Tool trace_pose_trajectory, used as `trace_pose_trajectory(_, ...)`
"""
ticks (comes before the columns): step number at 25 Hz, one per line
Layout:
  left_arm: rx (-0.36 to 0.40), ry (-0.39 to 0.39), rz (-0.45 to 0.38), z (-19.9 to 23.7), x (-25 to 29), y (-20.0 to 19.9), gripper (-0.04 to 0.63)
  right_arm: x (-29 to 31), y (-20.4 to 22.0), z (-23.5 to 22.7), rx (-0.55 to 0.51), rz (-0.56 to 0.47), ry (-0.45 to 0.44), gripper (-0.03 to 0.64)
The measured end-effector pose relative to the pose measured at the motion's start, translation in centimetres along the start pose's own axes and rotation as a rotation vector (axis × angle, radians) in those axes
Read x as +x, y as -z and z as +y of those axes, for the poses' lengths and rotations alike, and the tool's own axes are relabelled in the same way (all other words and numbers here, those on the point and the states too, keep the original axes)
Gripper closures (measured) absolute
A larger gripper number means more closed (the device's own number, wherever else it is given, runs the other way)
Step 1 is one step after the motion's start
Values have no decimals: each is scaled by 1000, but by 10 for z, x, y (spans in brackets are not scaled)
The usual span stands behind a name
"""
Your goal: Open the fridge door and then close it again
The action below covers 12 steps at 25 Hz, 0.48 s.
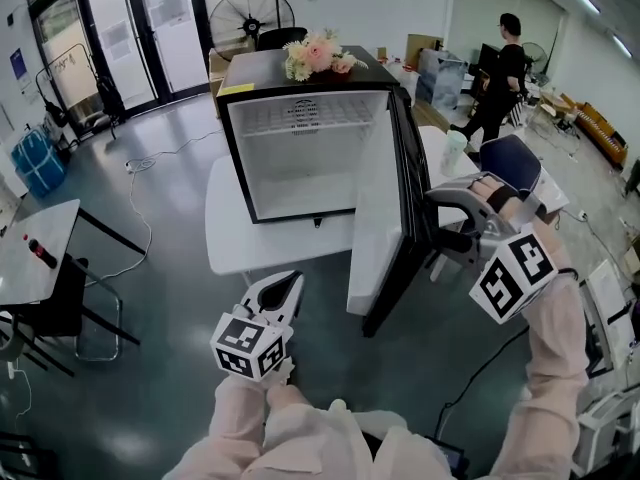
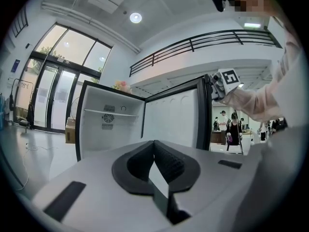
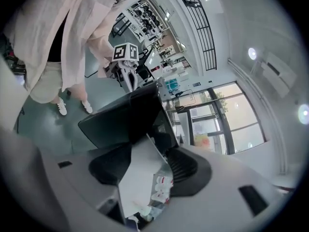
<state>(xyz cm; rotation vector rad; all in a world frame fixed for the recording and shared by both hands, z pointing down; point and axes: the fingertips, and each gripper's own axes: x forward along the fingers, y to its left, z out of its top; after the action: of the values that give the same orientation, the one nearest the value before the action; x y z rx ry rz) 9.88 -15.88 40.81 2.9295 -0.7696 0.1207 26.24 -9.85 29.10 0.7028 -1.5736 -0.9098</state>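
Note:
A small black fridge (image 1: 300,148) stands on a white table (image 1: 225,228), and its inside is white and bare. Its door (image 1: 378,218) is swung wide open to the right. My right gripper (image 1: 445,236) is at the door's outer free edge. In the right gripper view the door (image 3: 125,120) runs in between the two pads, with my right gripper (image 3: 147,153) shut on it. My left gripper (image 1: 285,290) hangs low in front of the table, shut and holding nothing. The left gripper view looks past my left gripper (image 2: 154,144) into the fridge (image 2: 108,124) and onto the door (image 2: 174,120).
Pink flowers (image 1: 318,56) lie on the fridge top. A cup (image 1: 455,151) and a blue chair (image 1: 510,158) are right of the door. A person (image 1: 500,78) stands at the back right. A desk (image 1: 30,248) is at the left and a fan (image 1: 252,13) behind.

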Motion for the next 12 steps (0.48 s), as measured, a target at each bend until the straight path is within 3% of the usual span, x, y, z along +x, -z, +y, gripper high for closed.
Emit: trace_pose_trajectory(12, 1, -2, 11, -8, 3, 2, 584, -22, 31, 13, 5, -48, -7, 373)
